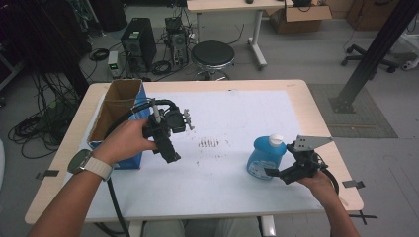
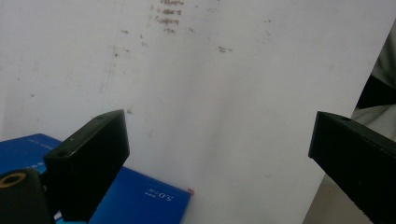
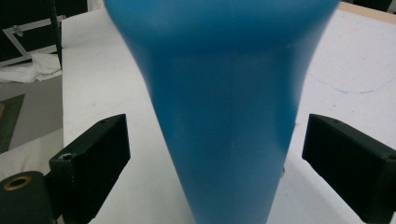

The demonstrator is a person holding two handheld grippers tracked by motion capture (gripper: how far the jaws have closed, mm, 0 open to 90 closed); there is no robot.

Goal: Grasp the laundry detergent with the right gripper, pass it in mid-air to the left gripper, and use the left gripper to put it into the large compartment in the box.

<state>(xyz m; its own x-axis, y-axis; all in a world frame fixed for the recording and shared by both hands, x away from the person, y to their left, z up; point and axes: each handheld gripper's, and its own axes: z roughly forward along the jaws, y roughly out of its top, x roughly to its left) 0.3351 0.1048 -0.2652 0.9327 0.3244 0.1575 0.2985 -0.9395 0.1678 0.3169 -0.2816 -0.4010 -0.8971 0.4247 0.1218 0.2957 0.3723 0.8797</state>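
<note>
- My right gripper (image 1: 273,172), low at the right of the frame, reaches toward the blue bottle (image 1: 265,157); its jaws sit at the bottle's lower side, and I cannot tell whether they touch it.
- The bottle stands upright on the white sheet (image 1: 222,192), its white cap (image 1: 275,139) on top.
- My left gripper (image 1: 170,154), left of centre, is lifted and points down at the sheet.
- Just left of it stands an open cardboard box (image 1: 118,101) with blue sides.
- Dark smudges (image 1: 208,143) mark the sheet between my two grippers.
- A black stool (image 1: 213,53) stands past the table's far edge.
</note>
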